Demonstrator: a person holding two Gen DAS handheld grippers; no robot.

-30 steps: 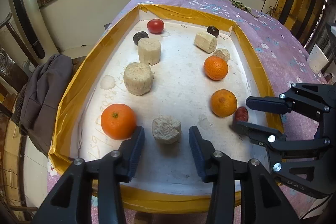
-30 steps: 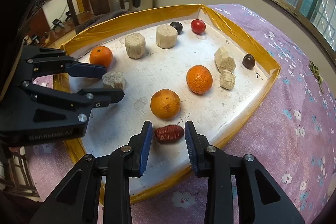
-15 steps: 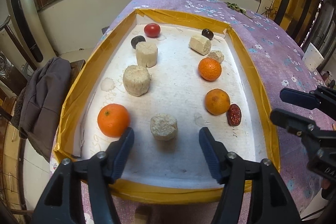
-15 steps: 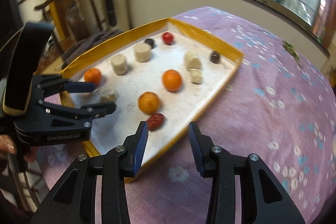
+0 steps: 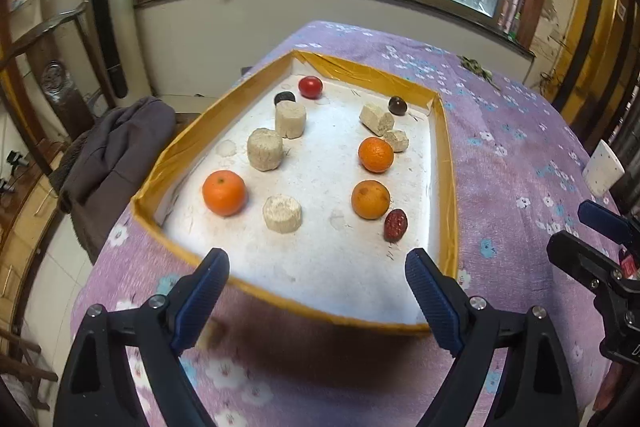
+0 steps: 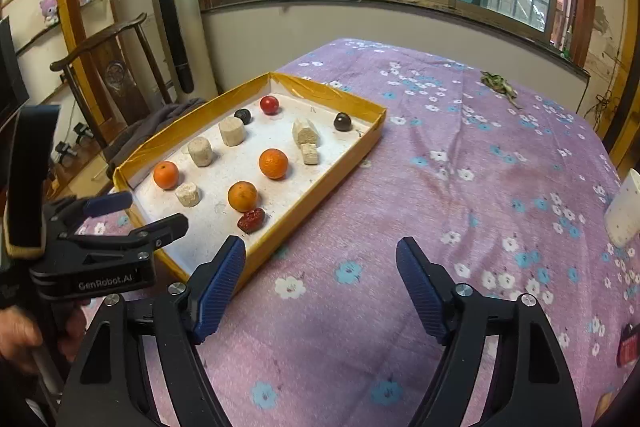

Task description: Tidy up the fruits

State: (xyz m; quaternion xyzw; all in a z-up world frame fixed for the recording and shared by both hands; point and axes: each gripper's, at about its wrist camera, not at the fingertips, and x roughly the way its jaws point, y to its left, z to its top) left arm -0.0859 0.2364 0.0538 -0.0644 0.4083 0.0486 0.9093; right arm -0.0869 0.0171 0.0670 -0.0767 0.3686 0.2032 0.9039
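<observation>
A yellow-rimmed white tray [image 5: 448, 163] [image 6: 344, 163] lies on a purple flowered cloth. It holds three oranges [image 5: 224, 192] [image 5: 370, 199] [image 5: 375, 154], a red date [image 5: 395, 224] [image 6: 251, 220], a red tomato [image 5: 310, 87], two dark round fruits [image 5: 397, 105] [image 5: 284, 98] and several beige cake pieces [image 5: 282, 213]. My left gripper [image 5: 316, 291] is open and empty, above the tray's near edge. My right gripper [image 6: 320, 279] is open and empty, over the cloth to the right of the tray.
A white cup [image 6: 624, 211] stands at the table's right edge. A chair with a grey coat [image 5: 116, 151] stands left of the table. Dried leaves [image 6: 498, 83] lie on the far cloth. Windows run along the back wall.
Both grippers have pulled back and up from the tray and opened wider. The right gripper has left the red date lying in the tray beside an orange.
</observation>
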